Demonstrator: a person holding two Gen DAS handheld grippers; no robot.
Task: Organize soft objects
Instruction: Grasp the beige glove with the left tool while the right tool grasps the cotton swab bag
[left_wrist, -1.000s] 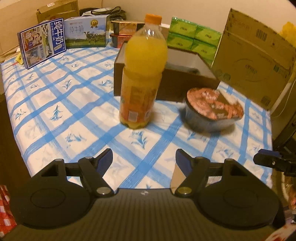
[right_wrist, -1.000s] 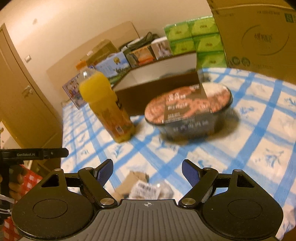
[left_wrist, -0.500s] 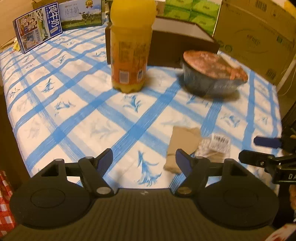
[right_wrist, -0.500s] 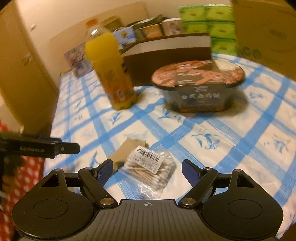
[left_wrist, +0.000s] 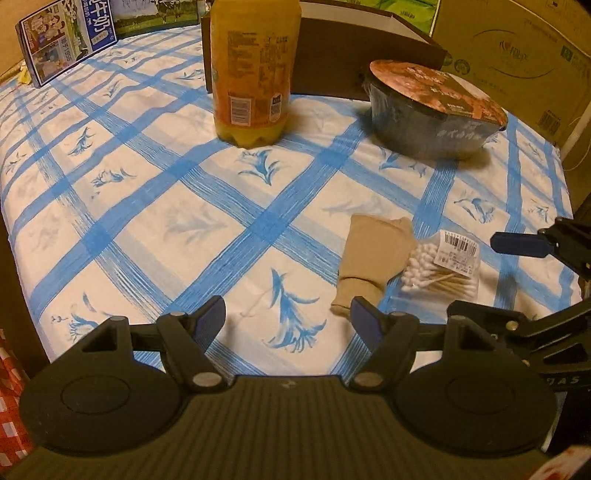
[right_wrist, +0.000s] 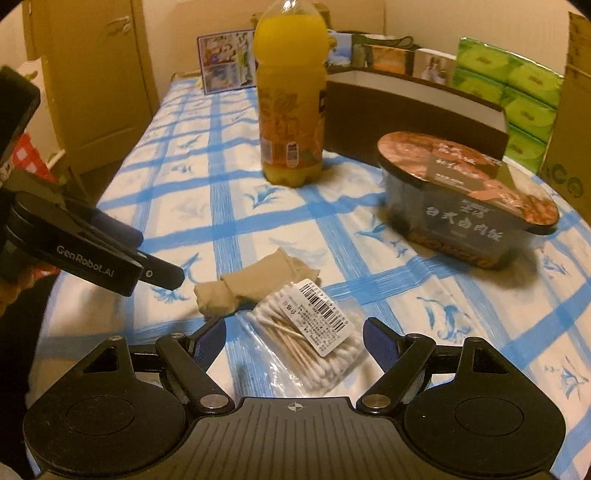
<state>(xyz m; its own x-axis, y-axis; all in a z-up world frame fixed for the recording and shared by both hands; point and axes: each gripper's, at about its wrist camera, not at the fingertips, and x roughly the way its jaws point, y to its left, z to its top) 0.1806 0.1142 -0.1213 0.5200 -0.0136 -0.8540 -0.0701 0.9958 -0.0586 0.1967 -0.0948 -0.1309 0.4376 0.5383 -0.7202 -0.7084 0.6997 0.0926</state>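
Basically nothing sorted yet: the rolled beige fabric sock (left_wrist: 369, 251) and the clear plastic bag of cotton swabs (right_wrist: 314, 339) lie touching on the blue-checked table (left_wrist: 147, 206). Left tongs (left_wrist: 288, 314) and right tongs (right_wrist: 294, 334) both gape empty above them.

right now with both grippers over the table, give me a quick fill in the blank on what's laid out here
1. The bag of cotton swabs lies touching a folded beige ____.
2. The drink in the upright bottle is coloured ____.
3. The instant rice bowl has its lid ____.
4. Both the left gripper and right gripper hold ____.

Missing words: sock; orange; on; nothing
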